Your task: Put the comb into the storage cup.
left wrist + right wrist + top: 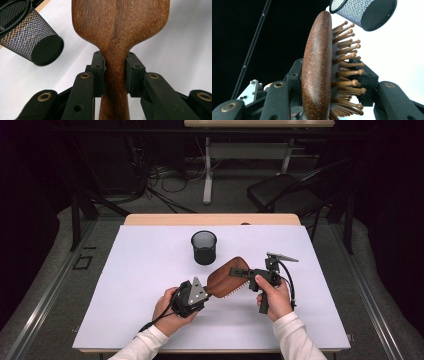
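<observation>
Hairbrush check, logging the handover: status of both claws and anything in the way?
Left claw shut on hairbrush handle. Right claw clamped across brush head, back and bristles. Mesh cup stands apart behind, nothing blocking.

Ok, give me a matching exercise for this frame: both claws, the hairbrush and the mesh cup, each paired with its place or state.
Column one:
1. left claw
2. right claw
3. hairbrush
4. mesh cup

Column two:
A. upright on the white table, apart from the rest
B. shut on the brush's wooden neck
C. shut across the brush's head and pins
D. held off the table between both claws

Pairs: 1-B, 2-C, 3-D, 4-A
</observation>
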The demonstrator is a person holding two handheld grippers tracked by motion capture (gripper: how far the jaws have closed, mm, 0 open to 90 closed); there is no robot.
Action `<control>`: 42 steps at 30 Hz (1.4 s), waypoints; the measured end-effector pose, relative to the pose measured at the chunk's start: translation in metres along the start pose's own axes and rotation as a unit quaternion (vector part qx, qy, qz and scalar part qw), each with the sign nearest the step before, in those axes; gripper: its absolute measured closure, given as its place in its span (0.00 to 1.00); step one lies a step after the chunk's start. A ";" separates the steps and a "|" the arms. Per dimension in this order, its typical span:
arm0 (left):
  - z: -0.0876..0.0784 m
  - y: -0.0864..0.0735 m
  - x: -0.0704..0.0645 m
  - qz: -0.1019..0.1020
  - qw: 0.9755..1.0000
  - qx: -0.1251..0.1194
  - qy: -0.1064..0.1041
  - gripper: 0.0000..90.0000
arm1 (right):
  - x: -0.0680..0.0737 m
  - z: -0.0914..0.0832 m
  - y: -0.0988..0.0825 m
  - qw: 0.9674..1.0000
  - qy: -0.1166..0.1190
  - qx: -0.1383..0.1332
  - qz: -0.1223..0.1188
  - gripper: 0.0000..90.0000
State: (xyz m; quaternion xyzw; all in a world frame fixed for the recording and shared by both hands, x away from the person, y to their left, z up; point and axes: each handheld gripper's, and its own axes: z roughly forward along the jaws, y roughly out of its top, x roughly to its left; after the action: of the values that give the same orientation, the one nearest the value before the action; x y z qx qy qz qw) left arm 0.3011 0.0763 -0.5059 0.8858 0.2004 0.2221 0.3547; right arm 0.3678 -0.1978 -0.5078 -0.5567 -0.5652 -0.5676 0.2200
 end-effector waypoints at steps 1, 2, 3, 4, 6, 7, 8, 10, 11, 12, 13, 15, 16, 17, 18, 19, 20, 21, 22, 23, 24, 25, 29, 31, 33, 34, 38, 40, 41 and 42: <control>0.000 0.000 0.000 -0.002 1.000 -0.002 0.000 0.80 | 0.000 0.000 0.001 1.000 -0.002 0.005 0.003 0.56; 0.000 0.000 0.000 -0.001 1.000 -0.001 0.000 0.80 | 0.000 0.000 0.002 1.000 -0.002 0.003 0.006 0.56; -0.001 0.000 0.001 -0.001 1.000 -0.002 0.000 0.80 | 0.000 0.000 0.002 1.000 -0.001 0.004 0.007 0.56; -0.001 0.000 0.001 -0.001 1.000 -0.003 0.000 0.80 | 0.001 0.000 0.003 1.000 -0.001 0.008 0.008 0.56; -0.001 0.000 0.001 -0.002 1.000 -0.004 -0.001 0.80 | 0.001 0.002 0.002 1.000 0.000 -0.001 0.014 0.56; -0.001 0.000 0.001 -0.004 1.000 -0.005 -0.002 0.80 | 0.001 0.000 0.003 1.000 -0.003 0.010 0.017 0.56; -0.002 0.000 0.001 -0.005 1.000 -0.007 -0.002 0.80 | 0.001 0.000 0.004 1.000 -0.002 0.011 0.016 0.57; -0.002 0.000 0.001 -0.007 1.000 -0.009 -0.004 0.80 | 0.003 0.000 0.004 1.000 -0.003 0.012 0.024 0.57; -0.002 0.001 0.002 -0.007 1.000 -0.010 -0.003 0.80 | 0.003 0.000 0.004 1.000 -0.003 0.012 0.021 0.57; -0.003 0.001 0.002 -0.008 1.000 -0.011 -0.004 0.80 | 0.004 0.000 0.005 1.000 -0.004 0.011 0.020 0.57; -0.002 0.001 0.002 -0.011 1.000 -0.013 -0.006 0.80 | 0.005 -0.001 0.005 1.000 -0.004 0.012 0.020 0.57; -0.002 0.001 0.003 -0.013 1.000 -0.014 -0.006 0.80 | 0.006 -0.001 0.006 1.000 -0.006 0.013 0.016 0.57; -0.002 0.001 0.003 -0.013 1.000 -0.014 -0.006 0.80 | 0.007 -0.001 0.007 1.000 -0.007 0.016 0.018 0.57; -0.002 0.001 0.003 -0.014 1.000 -0.014 -0.006 0.80 | 0.007 -0.001 0.007 1.000 -0.006 0.016 0.019 0.57; -0.002 0.000 0.003 -0.016 1.000 -0.015 -0.006 0.80 | 0.007 0.000 0.007 1.000 -0.006 0.014 0.022 0.58; -0.003 0.001 0.003 -0.015 1.000 -0.016 -0.005 0.80 | 0.006 0.000 0.007 1.000 -0.005 0.013 0.023 0.58; -0.003 0.001 0.003 -0.015 1.000 -0.015 -0.005 0.80 | 0.006 0.000 0.007 1.000 -0.004 0.013 0.024 0.58; -0.003 0.001 0.004 -0.016 1.000 -0.016 -0.005 0.80 | 0.006 0.001 0.007 1.000 -0.003 0.010 0.024 0.58; -0.003 0.000 0.004 -0.018 1.000 -0.018 -0.005 0.80 | 0.006 0.000 0.008 1.000 -0.004 0.012 0.025 0.58; -0.003 0.000 0.004 -0.019 1.000 -0.019 -0.005 0.80 | 0.006 0.000 0.008 1.000 -0.004 0.011 0.026 0.58; -0.003 0.000 0.004 -0.023 1.000 -0.020 -0.007 0.79 | 0.006 0.000 0.008 1.000 -0.004 0.012 0.026 0.58; -0.003 0.000 0.004 -0.026 0.999 -0.021 -0.007 0.79 | 0.006 0.000 0.008 1.000 -0.004 0.012 0.026 0.58; -0.004 0.000 0.006 -0.030 0.999 -0.023 -0.008 0.79 | 0.007 0.001 0.010 1.000 -0.004 0.015 0.027 0.58; -0.003 -0.001 0.006 -0.036 0.999 -0.026 -0.007 0.79 | 0.007 0.002 0.010 1.000 -0.005 0.015 0.025 0.58; -0.003 -0.001 0.007 -0.038 0.999 -0.026 -0.008 0.78 | 0.008 0.003 0.011 0.999 -0.006 0.016 0.028 0.58; -0.003 -0.001 0.008 -0.040 0.999 -0.027 -0.008 0.77 | 0.008 0.003 0.011 1.000 -0.004 0.015 0.027 0.58; -0.004 -0.002 0.010 -0.050 0.998 -0.031 -0.012 0.74 | 0.009 0.003 0.012 0.999 -0.006 0.020 0.026 0.58; -0.004 -0.002 0.011 -0.054 0.998 -0.031 -0.013 0.70 | 0.009 0.003 0.012 1.000 -0.006 0.016 0.024 0.58; -0.003 -0.003 0.012 -0.057 0.998 -0.032 -0.015 0.69 | 0.009 0.003 0.013 1.000 -0.007 0.017 0.024 0.57; -0.003 -0.003 0.013 -0.061 0.997 -0.033 -0.014 0.67 | 0.009 0.003 0.013 1.000 -0.007 0.017 0.025 0.57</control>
State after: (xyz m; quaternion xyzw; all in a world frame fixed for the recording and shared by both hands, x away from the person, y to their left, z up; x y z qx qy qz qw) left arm 0.3094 0.0867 -0.5029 0.8628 0.2417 0.1941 0.3995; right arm 0.3777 -0.1952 -0.4958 -0.5710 -0.5620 -0.5483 0.2397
